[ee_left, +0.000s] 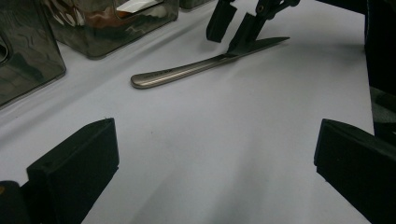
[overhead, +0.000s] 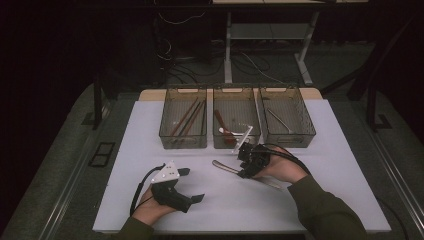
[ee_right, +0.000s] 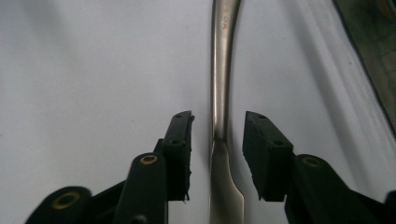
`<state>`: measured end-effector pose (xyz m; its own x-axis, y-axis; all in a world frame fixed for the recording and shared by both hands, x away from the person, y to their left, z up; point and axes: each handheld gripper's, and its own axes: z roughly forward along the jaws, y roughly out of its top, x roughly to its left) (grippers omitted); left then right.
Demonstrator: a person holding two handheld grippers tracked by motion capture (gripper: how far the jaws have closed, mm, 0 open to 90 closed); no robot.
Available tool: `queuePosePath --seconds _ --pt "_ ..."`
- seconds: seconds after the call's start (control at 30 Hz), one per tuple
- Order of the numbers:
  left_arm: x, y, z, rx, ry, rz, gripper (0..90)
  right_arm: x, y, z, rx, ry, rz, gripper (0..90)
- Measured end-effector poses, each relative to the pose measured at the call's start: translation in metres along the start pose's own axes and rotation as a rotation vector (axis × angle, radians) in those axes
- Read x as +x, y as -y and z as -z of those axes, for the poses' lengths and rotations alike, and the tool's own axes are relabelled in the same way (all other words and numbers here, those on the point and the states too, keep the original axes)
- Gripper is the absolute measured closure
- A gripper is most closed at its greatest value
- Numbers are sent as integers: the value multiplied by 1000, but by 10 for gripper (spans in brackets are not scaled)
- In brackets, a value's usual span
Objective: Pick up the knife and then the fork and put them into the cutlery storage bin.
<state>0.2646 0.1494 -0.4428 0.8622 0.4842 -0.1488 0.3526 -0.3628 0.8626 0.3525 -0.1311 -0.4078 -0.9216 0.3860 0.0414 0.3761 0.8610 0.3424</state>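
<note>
White table (overhead: 125, 200), smooth matte; three smoky mesh-walled bins (overhead: 183, 120) along far edge. Left gripper (overhead: 187, 185) idle, jaws wide apart, empty. Right gripper (ee_right: 217, 140) straddling butter knife (ee_right: 222, 84), jaws apart, not clamped. Knife flat on table, near middle bin: slim polished steel, curved handle. Risk: slick metal skids or pivots if pads close off-centre

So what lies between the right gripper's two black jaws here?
A silver metal table knife lies lengthwise between the right gripper jaws, on the white table. The right gripper view shows a gap on each side, so the pads don't press on it.
</note>
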Motion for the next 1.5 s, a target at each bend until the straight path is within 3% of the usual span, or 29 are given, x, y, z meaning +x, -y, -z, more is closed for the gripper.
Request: queuePosePath --seconds 0.33,0.7,0.83,1.07,1.5 --pt "0 0 0 -4 5 -1 0 -4 -13 -14 108 9 40 729" --pt "-2 0 0 0 3 -1 0 1 -22 -19 181 22 83 758" --pt "-2 1 1 5 2 -6 0 0 -26 -20 207 19 70 759" --pt "-2 1 1 6 1 -6 0 0 -29 -21 234 26 73 788" --pt "-2 1 1 5 2 -5 0 2 -29 -21 230 34 88 790"
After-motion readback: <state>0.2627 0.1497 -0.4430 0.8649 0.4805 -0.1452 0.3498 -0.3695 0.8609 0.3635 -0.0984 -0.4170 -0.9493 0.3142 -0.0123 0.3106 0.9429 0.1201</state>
